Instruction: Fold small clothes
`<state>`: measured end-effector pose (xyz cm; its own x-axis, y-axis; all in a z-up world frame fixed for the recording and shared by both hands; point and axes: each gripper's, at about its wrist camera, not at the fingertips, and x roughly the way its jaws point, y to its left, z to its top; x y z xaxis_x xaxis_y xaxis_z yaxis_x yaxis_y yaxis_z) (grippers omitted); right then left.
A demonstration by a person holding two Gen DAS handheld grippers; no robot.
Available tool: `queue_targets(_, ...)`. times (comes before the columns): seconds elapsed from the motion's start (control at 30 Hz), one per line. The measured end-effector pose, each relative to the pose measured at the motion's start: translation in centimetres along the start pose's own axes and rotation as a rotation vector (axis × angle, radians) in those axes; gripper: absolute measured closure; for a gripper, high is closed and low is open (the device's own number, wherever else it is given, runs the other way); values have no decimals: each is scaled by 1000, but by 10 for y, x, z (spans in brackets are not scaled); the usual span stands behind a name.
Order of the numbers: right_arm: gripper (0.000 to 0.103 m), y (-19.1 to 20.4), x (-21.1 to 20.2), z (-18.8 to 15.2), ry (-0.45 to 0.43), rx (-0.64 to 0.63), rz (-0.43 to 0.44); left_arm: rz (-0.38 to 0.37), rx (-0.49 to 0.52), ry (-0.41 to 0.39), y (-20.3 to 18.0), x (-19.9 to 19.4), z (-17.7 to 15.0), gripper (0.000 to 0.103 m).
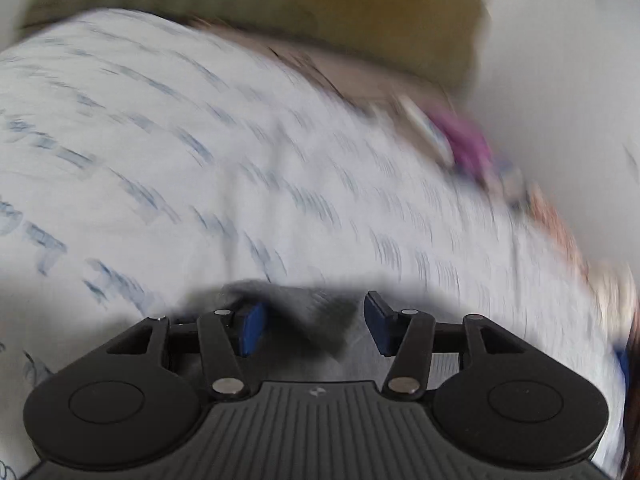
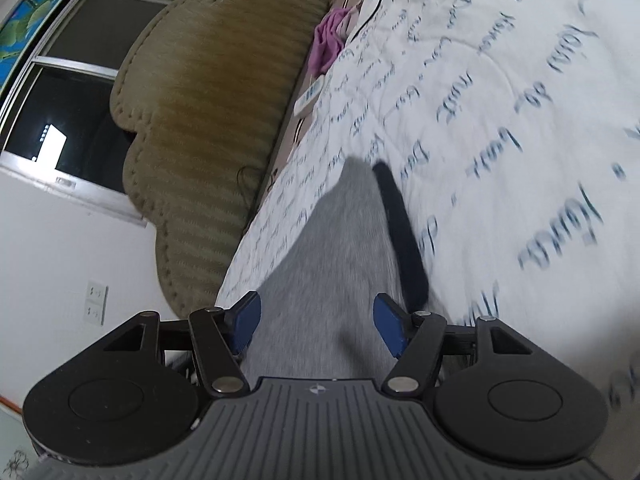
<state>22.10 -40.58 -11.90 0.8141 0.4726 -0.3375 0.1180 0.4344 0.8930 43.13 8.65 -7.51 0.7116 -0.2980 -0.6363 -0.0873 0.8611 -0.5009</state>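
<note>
A small grey garment [image 2: 336,248] with a dark navy band [image 2: 402,236] lies on the white bedspread [image 2: 500,120] and runs forward from between my right gripper's [image 2: 316,326] blue pads, which stand wide apart. In the left wrist view, a dark grey piece of the garment [image 1: 320,320] lies between the blue pads of my left gripper [image 1: 316,326], which are also wide apart. That view is heavily blurred, so I cannot tell whether the cloth touches either pad.
The bedspread [image 1: 200,160] has blue handwriting print. An olive scalloped headboard [image 2: 208,120] stands behind the bed. Purple cloth [image 2: 330,40] and a white remote [image 2: 308,98] lie by the headboard. A window [image 2: 60,120] and wall sockets [image 2: 96,302] are on the left wall.
</note>
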Motion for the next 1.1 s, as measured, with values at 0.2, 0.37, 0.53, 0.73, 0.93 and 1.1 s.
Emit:
queue_targets(0.2,40,-9,-31,-11,-8,-10,-45,-29,-123,-44,34,-62,-4,34)
queue_targets(0.37,40,-24,-57,-28,-16,12,-104,75,-69,-31,54,-131,-83,34)
queue_targets(0.53,39,-34,-68,-50,-5,18,-131,-2,-286,-10,89,-174,-159,34)
queue_targets(0.73,40,-17,-33,-55,51,20,-89,-192,-311,45,72,-151,-171,34)
queue_targets(0.93,83,-11,14,-52,11,58,-100,-131,-353,78,54,-109,-146,89)
queue_targets(1.1,93,-5,16,-53,1,19,-108,-131,-312,65,52,-118,-141,96)
